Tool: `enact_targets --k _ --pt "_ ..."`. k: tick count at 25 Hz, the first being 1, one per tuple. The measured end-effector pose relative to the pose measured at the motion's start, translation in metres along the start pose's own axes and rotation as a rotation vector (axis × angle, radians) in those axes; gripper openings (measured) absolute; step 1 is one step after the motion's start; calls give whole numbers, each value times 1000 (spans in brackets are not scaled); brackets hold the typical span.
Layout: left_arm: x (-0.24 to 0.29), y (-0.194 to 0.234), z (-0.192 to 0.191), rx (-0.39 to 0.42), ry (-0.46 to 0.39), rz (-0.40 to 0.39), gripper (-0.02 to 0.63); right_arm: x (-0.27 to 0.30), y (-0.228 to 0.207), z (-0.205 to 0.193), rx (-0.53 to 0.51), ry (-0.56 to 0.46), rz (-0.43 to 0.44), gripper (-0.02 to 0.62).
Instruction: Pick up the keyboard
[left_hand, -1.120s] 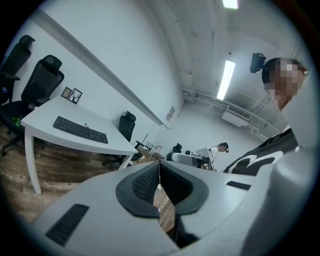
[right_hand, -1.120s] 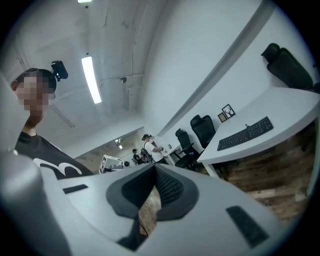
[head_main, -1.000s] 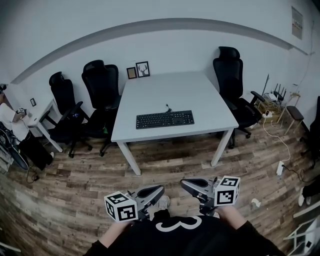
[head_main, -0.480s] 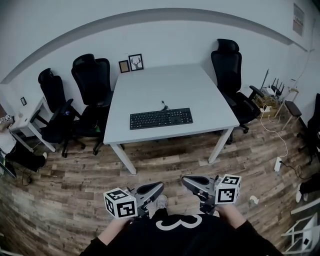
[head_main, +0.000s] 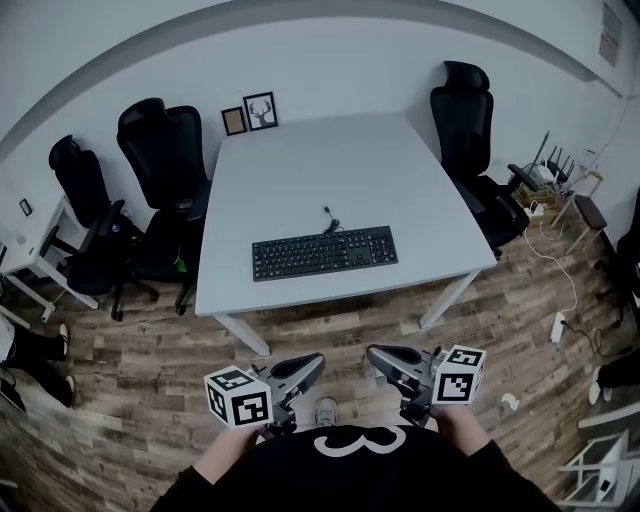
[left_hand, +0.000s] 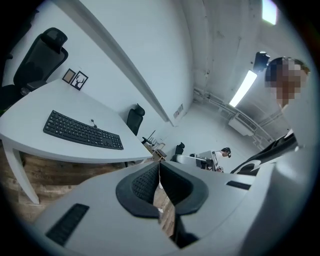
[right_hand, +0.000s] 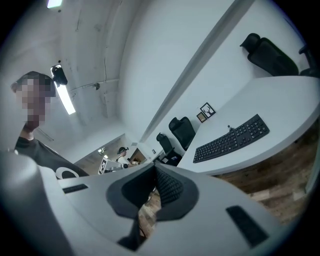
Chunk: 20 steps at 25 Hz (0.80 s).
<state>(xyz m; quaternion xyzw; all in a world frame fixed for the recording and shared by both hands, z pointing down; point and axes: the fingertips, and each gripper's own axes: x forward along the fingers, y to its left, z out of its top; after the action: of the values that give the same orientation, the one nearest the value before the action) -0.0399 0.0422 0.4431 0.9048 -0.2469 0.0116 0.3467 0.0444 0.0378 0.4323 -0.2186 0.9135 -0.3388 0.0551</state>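
Observation:
A black keyboard (head_main: 325, 253) with a short cable lies near the front edge of a white table (head_main: 330, 165). It also shows in the left gripper view (left_hand: 82, 131) and the right gripper view (right_hand: 231, 139). My left gripper (head_main: 316, 363) and right gripper (head_main: 372, 354) are held close to my body over the wood floor, well short of the table. Both point roughly level toward it. Each is shut with nothing between its pads, as the left gripper view (left_hand: 159, 165) and the right gripper view (right_hand: 154, 170) show.
Two black office chairs (head_main: 160, 160) stand at the table's left, another (head_main: 468, 105) at its right. Two small picture frames (head_main: 250, 112) lean against the wall at the table's back. Cables and a power strip (head_main: 560, 327) lie on the floor at the right.
The table and keyboard have come nearer and sit lower in the head view. Both grippers stayed shut in front of my body.

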Motion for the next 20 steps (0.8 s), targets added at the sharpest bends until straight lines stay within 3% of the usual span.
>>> enact_targets --k 6,10,20 --pt "12 64 50 -12 17 13 15 48 -46 40 21 -11 -34 8" --pt "15 100 72 45 36 49 15 73 -66 62 8 -14 -56 8" --pt "29 126 94 40 31 1 14 90 -92 84 5 -23 -77 8"
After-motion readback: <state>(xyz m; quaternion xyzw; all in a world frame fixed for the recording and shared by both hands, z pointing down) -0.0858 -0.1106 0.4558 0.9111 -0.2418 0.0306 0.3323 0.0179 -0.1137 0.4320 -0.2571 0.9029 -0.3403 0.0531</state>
